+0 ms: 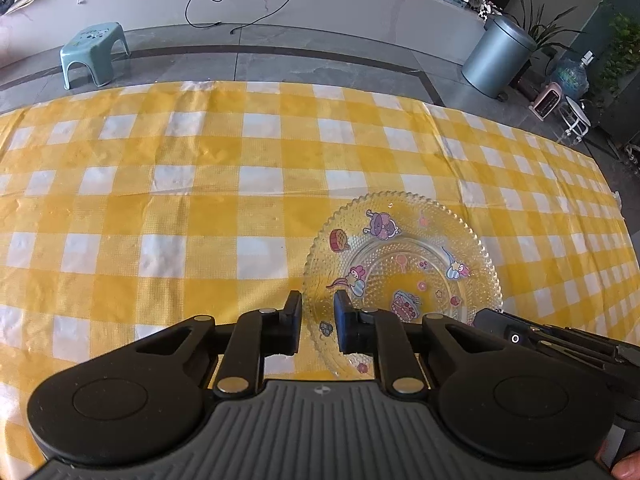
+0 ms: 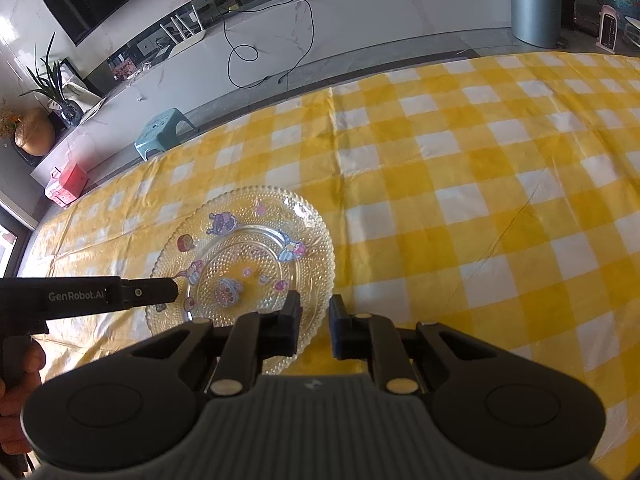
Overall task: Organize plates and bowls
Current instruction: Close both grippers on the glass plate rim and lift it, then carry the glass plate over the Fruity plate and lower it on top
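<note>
1. A clear glass plate with cartoon prints lies flat on the yellow checked table.
2. The left tool straddles the rim at the plate's 7 o'clock, jaws narrowed; actual contact is unclear.
3. The right tool straddles the rim at 5 o'clock likewise.
4. Risk: slick beaded glass could slip, or uneven lifting could tilt and drop it.

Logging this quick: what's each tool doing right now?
Left tool: astride the plate rim, grip cannot be told.
Right tool: astride the same rim, cannot be told.
</note>
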A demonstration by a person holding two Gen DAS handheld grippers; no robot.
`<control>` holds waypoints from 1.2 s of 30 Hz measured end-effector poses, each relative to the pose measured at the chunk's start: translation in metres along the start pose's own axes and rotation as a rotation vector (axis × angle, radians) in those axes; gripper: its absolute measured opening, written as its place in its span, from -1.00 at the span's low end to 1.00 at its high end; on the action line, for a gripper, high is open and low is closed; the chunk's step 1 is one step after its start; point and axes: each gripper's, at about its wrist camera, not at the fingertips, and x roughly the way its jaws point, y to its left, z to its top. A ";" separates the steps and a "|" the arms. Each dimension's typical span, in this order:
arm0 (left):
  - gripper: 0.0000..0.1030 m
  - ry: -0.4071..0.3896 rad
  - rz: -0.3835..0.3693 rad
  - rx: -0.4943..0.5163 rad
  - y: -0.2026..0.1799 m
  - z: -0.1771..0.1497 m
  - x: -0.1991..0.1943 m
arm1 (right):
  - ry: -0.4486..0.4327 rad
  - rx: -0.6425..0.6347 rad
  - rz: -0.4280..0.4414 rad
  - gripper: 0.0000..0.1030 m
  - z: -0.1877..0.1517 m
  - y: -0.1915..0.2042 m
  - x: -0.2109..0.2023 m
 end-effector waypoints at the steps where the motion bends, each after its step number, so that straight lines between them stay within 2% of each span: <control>1: -0.73 0.001 0.006 0.004 -0.001 -0.001 -0.001 | 0.003 0.007 0.000 -0.78 0.000 -0.001 -0.001; 11: -0.89 0.043 0.017 0.019 -0.013 -0.015 -0.018 | 0.012 0.032 0.000 -0.81 -0.015 -0.009 -0.026; 15: -0.90 0.097 0.021 0.093 -0.029 -0.016 -0.023 | 0.013 0.052 -0.013 -0.81 -0.023 -0.017 -0.037; 16: -0.99 0.110 0.025 0.110 -0.034 -0.017 -0.023 | 0.014 0.057 -0.015 -0.83 -0.025 -0.019 -0.039; 17: -1.00 0.115 -0.005 0.119 -0.038 -0.017 -0.023 | 0.015 0.061 -0.016 -0.91 -0.028 -0.022 -0.042; 18: -1.00 0.134 -0.060 0.111 -0.043 -0.019 -0.024 | 0.020 0.065 -0.008 -0.91 -0.030 -0.024 -0.044; 19: -1.00 0.148 -0.083 0.105 -0.049 -0.020 -0.024 | 0.023 0.070 0.005 -0.93 -0.033 -0.026 -0.047; 24: -1.00 0.126 -0.042 0.182 -0.078 -0.027 -0.027 | 0.051 0.072 0.000 -0.93 -0.048 -0.033 -0.053; 28: -0.82 0.071 0.034 0.193 -0.070 -0.027 -0.034 | 0.034 0.067 -0.005 -0.94 -0.052 -0.039 -0.059; 29: -0.67 0.064 0.054 0.187 -0.065 -0.026 -0.034 | 0.033 0.070 -0.005 -0.94 -0.052 -0.040 -0.061; 31: -0.51 0.062 0.072 0.153 -0.058 -0.027 -0.037 | 0.028 0.083 0.007 -0.84 -0.051 -0.042 -0.063; 33: -0.51 0.063 0.074 0.105 -0.047 -0.028 -0.035 | 0.012 0.092 0.019 -0.82 -0.049 -0.044 -0.065; 36: -0.45 0.072 0.069 0.080 -0.040 -0.030 -0.028 | 0.004 0.103 0.019 -0.65 -0.046 -0.046 -0.064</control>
